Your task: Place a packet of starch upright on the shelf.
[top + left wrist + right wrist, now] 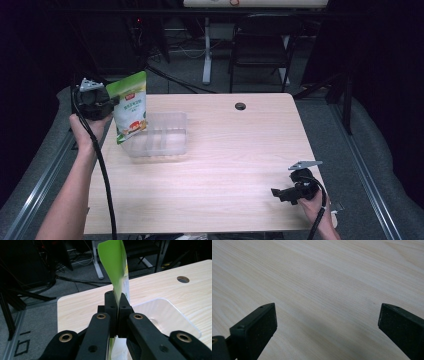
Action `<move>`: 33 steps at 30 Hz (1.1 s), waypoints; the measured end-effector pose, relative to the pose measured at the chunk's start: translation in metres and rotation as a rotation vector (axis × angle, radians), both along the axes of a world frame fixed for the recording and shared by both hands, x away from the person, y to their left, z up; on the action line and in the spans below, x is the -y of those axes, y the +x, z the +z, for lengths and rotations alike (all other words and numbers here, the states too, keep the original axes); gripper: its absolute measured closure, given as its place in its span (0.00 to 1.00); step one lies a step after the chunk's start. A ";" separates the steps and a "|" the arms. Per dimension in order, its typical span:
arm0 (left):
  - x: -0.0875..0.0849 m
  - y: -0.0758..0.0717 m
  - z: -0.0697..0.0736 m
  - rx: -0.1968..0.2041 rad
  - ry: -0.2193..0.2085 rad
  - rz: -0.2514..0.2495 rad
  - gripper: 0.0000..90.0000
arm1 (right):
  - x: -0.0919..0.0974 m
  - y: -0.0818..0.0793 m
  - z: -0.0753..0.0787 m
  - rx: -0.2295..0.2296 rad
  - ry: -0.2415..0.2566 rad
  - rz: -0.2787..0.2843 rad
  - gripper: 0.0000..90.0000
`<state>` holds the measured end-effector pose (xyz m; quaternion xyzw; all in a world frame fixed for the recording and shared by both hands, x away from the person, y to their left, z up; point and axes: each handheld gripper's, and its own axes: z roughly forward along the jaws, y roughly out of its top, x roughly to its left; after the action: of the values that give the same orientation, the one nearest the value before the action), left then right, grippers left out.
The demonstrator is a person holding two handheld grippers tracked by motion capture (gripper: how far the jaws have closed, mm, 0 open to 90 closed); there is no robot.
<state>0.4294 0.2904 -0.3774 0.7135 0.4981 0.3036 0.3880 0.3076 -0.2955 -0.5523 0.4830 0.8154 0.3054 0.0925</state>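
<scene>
left gripper, jaws clenched on an upright green snack pouch, holds it above the clear bin's left end; right gripper rests released, well apart on the bench.

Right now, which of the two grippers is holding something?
The left gripper: it is shut on the green pouch over the clear bin. The right gripper is open above bare table.

We see the pouch above the bin's left end on the table; the right gripper sits far right, near us.
</scene>
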 end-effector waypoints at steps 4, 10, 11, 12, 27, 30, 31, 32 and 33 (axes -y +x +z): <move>-0.001 0.002 -0.006 0.000 -0.012 0.005 1.00 | 0.000 0.000 0.000 0.000 0.000 0.000 0.02; -0.005 0.006 -0.020 0.001 -0.046 0.013 1.00 | 0.000 0.000 0.000 0.000 0.000 0.001 0.02; -0.005 0.006 -0.022 0.000 -0.055 0.013 1.00 | 0.000 0.000 0.000 0.000 0.000 0.001 0.02; -0.005 0.006 -0.024 0.004 -0.054 0.015 1.00 | -0.001 0.000 0.000 0.004 0.000 -0.005 0.02; -0.009 0.008 -0.058 0.019 -0.132 0.035 1.00 | 0.000 0.000 0.000 -0.002 0.002 0.002 0.02; -0.011 0.007 -0.062 0.019 -0.152 0.036 1.00 | 0.001 0.000 0.000 0.000 0.003 -0.002 0.02; -0.011 0.007 -0.063 0.025 -0.152 0.037 1.00 | 0.001 0.000 0.000 0.000 0.002 -0.001 0.02; -0.011 0.006 -0.063 0.022 -0.148 0.033 1.00 | 0.000 0.000 -0.001 -0.002 0.005 0.002 0.02; -0.012 0.006 -0.063 0.021 -0.149 0.033 1.00 | 0.000 0.000 -0.001 -0.002 0.003 0.000 0.02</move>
<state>0.4356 0.3019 -0.4405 0.6711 0.5269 0.2797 0.4402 0.3077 -0.2956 -0.5529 0.4834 0.8151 0.3061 0.0911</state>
